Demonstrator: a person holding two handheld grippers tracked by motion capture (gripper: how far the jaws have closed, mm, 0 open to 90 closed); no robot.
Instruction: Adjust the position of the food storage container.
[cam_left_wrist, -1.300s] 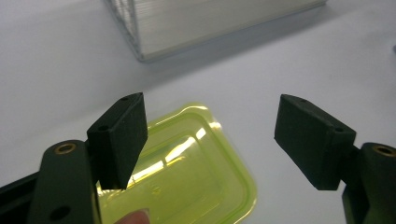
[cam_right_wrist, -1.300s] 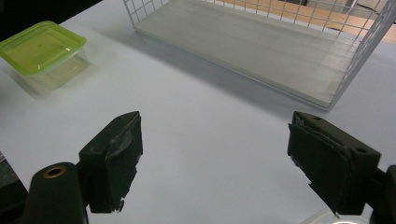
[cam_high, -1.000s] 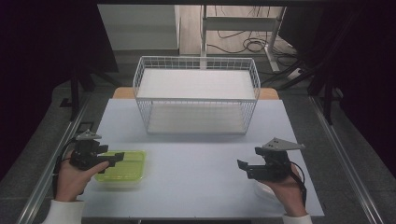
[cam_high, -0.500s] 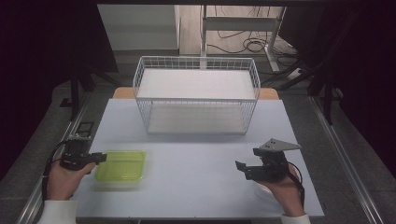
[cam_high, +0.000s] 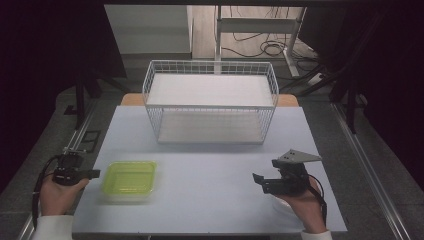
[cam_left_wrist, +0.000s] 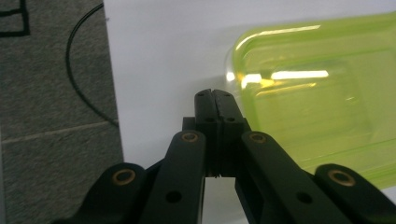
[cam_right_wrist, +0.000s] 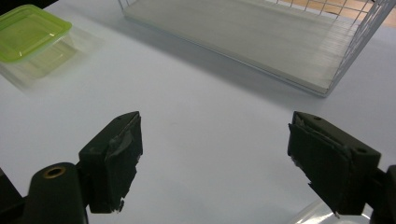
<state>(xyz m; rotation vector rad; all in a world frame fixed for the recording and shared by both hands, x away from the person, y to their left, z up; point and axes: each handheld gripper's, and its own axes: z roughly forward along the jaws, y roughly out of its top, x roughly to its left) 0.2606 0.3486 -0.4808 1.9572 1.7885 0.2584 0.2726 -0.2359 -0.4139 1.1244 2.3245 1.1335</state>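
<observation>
A lime-green see-through container (cam_high: 129, 178) (cam_left_wrist: 322, 93) sits on the white table (cam_high: 210, 205) at the front left. My left gripper (cam_high: 94, 174) (cam_left_wrist: 215, 95) lies just left of it, at the table's left edge. Its jaws have just been closing and are now shut, with nothing between them. My right gripper (cam_high: 261, 182) (cam_right_wrist: 219, 158) hovers at the front right. It is open wide over bare table, and its black pads (cam_right_wrist: 116, 149) hold nothing. In the right gripper view the green container (cam_right_wrist: 28, 30) lies far off at the upper left.
A white wire basket (cam_high: 210, 107) (cam_right_wrist: 345, 28) with a white floor stands at the back middle. A clear plastic piece (cam_right_wrist: 317, 214) lies on the table under my right hand. Grey floor and a black cable (cam_left_wrist: 79, 84) lie beyond the table's left edge.
My left gripper has drawn back leftward from over the green container and its jaws have shut. The container and my right gripper have kept their places.
</observation>
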